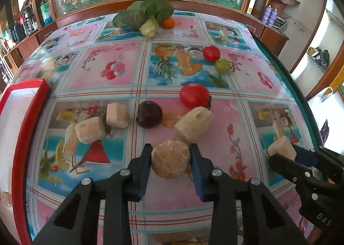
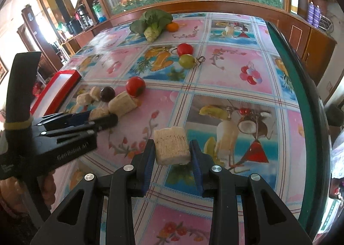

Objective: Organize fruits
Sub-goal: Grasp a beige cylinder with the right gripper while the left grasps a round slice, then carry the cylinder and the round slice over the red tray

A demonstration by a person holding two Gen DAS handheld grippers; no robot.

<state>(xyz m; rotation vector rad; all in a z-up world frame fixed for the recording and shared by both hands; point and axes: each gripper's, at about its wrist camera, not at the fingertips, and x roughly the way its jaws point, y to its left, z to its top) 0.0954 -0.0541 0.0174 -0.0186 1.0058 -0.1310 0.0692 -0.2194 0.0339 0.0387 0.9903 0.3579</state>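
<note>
My left gripper (image 1: 171, 148) is shut on a round, pale cane chunk (image 1: 171, 160) low over the fruit-print tablecloth. My right gripper (image 2: 172, 143) is shut on a squarish pale chunk (image 2: 172, 148), held slightly above the cloth. In the left wrist view the right gripper (image 1: 283, 152) shows at the right edge with its chunk (image 1: 280, 148). More pale chunks (image 1: 194, 124) (image 1: 90, 129) (image 1: 117, 114), a dark purple fruit (image 1: 149, 113) and a red tomato (image 1: 194, 95) lie just beyond my left fingers. A second tomato (image 1: 211, 53) and a green fruit (image 1: 222, 65) lie farther back.
A red-rimmed tray (image 1: 20, 137) with a white inside sits at the left edge, a small piece in its near corner. A leafy green vegetable (image 1: 144, 16) and an orange (image 1: 168, 23) lie at the far end. The table's green rim (image 2: 309, 103) runs along the right.
</note>
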